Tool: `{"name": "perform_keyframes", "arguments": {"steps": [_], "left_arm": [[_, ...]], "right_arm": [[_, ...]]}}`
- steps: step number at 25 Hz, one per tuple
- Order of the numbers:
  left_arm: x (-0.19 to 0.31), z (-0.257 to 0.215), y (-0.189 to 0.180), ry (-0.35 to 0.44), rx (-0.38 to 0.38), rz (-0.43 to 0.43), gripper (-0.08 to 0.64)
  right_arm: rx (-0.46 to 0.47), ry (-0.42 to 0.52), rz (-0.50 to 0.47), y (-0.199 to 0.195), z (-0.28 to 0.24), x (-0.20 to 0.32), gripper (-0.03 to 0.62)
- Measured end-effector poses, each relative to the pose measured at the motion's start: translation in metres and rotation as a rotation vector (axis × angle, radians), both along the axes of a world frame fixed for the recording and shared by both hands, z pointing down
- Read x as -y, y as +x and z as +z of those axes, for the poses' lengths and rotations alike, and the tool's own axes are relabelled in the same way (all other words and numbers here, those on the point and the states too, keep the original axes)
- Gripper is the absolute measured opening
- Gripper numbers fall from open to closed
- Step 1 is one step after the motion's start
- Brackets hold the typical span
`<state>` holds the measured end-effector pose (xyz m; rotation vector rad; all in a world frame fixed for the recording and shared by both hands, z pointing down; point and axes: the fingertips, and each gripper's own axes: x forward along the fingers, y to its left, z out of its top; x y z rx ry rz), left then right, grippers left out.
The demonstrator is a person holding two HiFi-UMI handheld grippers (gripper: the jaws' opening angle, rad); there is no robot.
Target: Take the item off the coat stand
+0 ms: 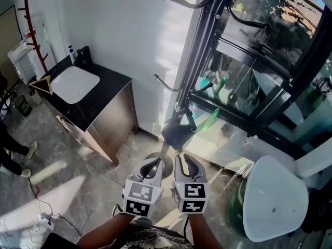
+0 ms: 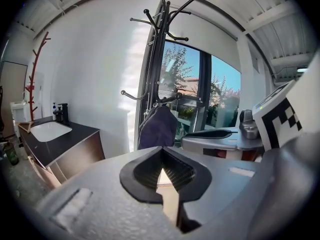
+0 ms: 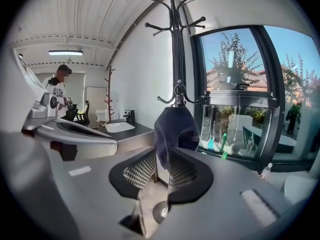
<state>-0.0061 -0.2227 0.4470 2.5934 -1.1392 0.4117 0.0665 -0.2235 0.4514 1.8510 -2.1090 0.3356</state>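
A black coat stand [image 1: 199, 40] rises in front of a window, with curved hooks at several heights. A dark blue fabric item [image 1: 177, 133] hangs from one of its lower hooks. My two grippers are held side by side just below and short of that item. The left gripper [image 1: 152, 166] has its jaws together with nothing in them; its own view shows the item [image 2: 158, 128] ahead and higher. The right gripper [image 1: 185, 165] stands open, jaws a little apart. The item [image 3: 175, 129] shows through that gap but hangs beyond the pads, untouched.
A dark cabinet with a white sink [image 1: 75, 83] stands to the left, with a red coat stand [image 1: 36, 35] behind it. A glass tank [image 1: 244, 87] sits against the window. A white round seat [image 1: 275, 198] is at the lower right. A person [image 3: 59, 86] stands far off.
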Motion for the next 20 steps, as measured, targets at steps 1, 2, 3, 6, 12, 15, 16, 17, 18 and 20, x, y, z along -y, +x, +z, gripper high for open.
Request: {"name": "perform_keyframes", "arguments": {"steps": [1,2,3,6,12,15,16,17,18,20], "left_arm": [[0.003,0.0,-0.001,0.0,0.001,0.005,0.0],[0.007,0.0,-0.002,0.0,0.001,0.01,0.0],[0.011,0.0,-0.002,-0.001,0.0,0.016,0.0],[0.022,0.003,-0.005,0.007,0.002,0.025,0.0],[0.043,0.005,-0.001,0.018,0.003,0.052,0.0],[0.052,0.007,0.0,0.018,0.005,0.061,0.0],[0.054,0.008,0.0,0.016,0.007,0.063,0.0],[0.056,0.008,0.001,0.013,0.009,0.067,0.0],[0.058,0.008,0.002,0.012,0.011,0.072,0.0],[0.062,0.009,0.005,0.013,0.014,0.083,0.0]], "right_arm": [[-0.001,-0.001,0.008,0.001,0.001,0.005,0.067],[-0.002,0.0,0.019,0.002,0.002,0.01,0.074],[-0.005,0.003,0.033,0.004,0.002,0.015,0.081],[-0.006,-0.009,0.061,0.007,0.009,0.025,0.103],[-0.019,-0.021,0.078,0.011,0.021,0.047,0.127],[-0.023,-0.028,0.09,0.014,0.027,0.058,0.13],[-0.027,-0.032,0.09,0.015,0.029,0.061,0.13],[-0.031,-0.036,0.089,0.016,0.031,0.064,0.13],[-0.034,-0.037,0.088,0.016,0.031,0.068,0.13],[-0.035,-0.038,0.092,0.018,0.033,0.075,0.13]]}}
